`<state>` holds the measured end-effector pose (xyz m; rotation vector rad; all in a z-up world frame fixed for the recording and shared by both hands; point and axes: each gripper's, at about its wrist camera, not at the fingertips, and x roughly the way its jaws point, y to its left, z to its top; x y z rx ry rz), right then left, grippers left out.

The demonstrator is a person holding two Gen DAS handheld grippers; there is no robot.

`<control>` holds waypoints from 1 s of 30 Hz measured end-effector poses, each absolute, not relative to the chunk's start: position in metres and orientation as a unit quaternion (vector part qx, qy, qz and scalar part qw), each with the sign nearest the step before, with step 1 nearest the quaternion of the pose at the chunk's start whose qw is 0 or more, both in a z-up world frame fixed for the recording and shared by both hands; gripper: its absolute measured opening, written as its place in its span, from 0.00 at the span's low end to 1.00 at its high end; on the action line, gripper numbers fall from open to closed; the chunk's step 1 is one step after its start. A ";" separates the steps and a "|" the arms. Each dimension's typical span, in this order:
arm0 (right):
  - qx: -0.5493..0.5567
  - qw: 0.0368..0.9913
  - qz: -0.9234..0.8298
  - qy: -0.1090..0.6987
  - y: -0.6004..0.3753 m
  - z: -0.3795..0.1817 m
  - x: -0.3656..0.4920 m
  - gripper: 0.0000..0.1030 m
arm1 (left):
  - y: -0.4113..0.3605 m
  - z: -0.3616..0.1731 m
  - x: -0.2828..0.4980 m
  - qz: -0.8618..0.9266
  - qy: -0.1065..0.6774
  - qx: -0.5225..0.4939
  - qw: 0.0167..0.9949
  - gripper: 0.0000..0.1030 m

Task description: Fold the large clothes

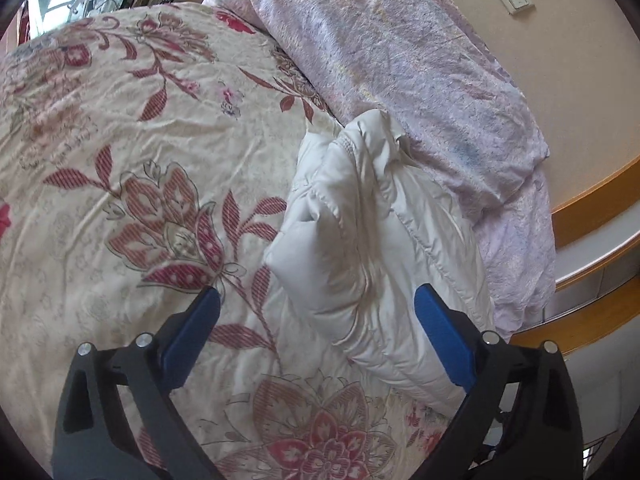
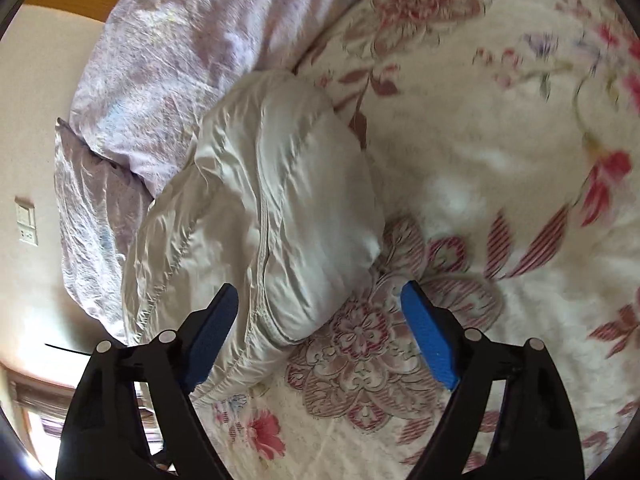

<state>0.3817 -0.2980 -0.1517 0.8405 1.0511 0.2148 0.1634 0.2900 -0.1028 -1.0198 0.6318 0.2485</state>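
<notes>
The white quilted puffer garment (image 1: 372,240) lay bunched in a thick bundle on the cream bedspread printed with red flowers (image 1: 132,120), its far side against the pale lilac crinkled quilt (image 1: 400,60) heaped along the wall side of the bed. In the right wrist view the same garment (image 2: 264,208) showed as a rounded, puffy mass with stitched seams running along its length.

The left gripper (image 1: 318,328) stood with its blue-padded fingers (image 1: 192,328) spread wide. The near end of the garment lay between them, but neither pad pressed on it. The right gripper (image 2: 320,320) was likewise spread, with its left finger over the garment's near edge and its other finger above bare bedspread. Nothing was held by either tool.

Judged from this layout, the step in hand was the approach to a grasp. The garment was not yet laid flat, so folding proper had not begun.

The next move would call for each gripper to close on a separate edge or corner of the padded fabric. The material looked bulky and slippery, so a bite on a seam or hem would hold more securely than one on a puffed panel. The bundle would then have to be drawn clear of the lilac quilt and spread on the open bedspread.
</notes>
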 end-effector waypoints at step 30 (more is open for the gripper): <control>0.419 0.788 0.201 0.405 -0.276 -0.118 0.341 0.26 | 0.299 -0.093 0.143 0.079 0.204 -0.565 0.796 0.19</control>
